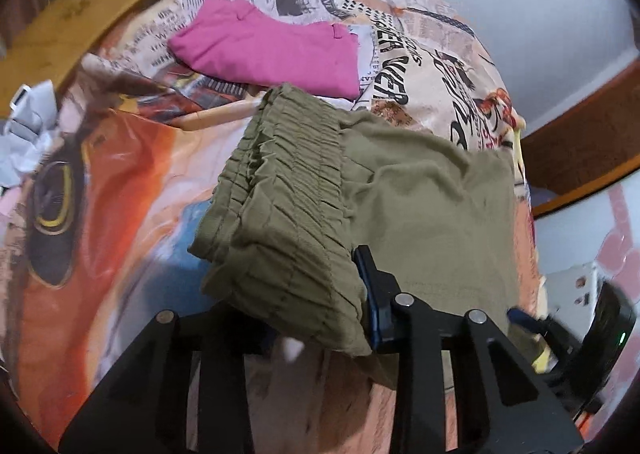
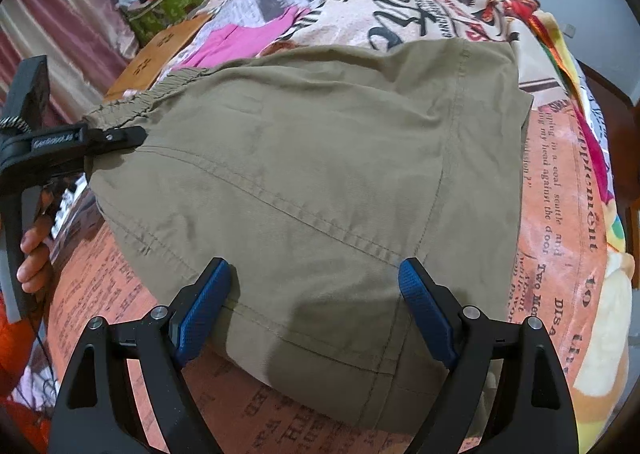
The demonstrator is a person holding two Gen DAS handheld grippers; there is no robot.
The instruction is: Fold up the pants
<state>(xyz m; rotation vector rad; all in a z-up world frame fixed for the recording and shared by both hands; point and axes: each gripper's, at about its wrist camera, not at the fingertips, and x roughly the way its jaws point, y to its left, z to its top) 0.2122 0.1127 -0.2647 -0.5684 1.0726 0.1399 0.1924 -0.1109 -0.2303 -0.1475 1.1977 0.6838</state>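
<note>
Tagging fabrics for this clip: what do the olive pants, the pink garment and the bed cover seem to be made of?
Olive pants: matte woven cloth, likely cotton twill, judging by stitched seams and a gathered elastic waistband. Pink garment: soft, matte, perhaps knit; too blurred to confirm. Bed cover: printed fabric with newspaper-style text and a slight sheen, possibly polyester.

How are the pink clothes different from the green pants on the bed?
The pink garment is bright pink; the pants are olive green.
The pink garment lies folded further back with nothing touching it; the pants lie nearer, and the left gripper has its fingers on their gathered waistband.
The pink garment looks smooth; the pants' waistband is bunched into ridges.
Both rest on the printed bedspread.
</note>
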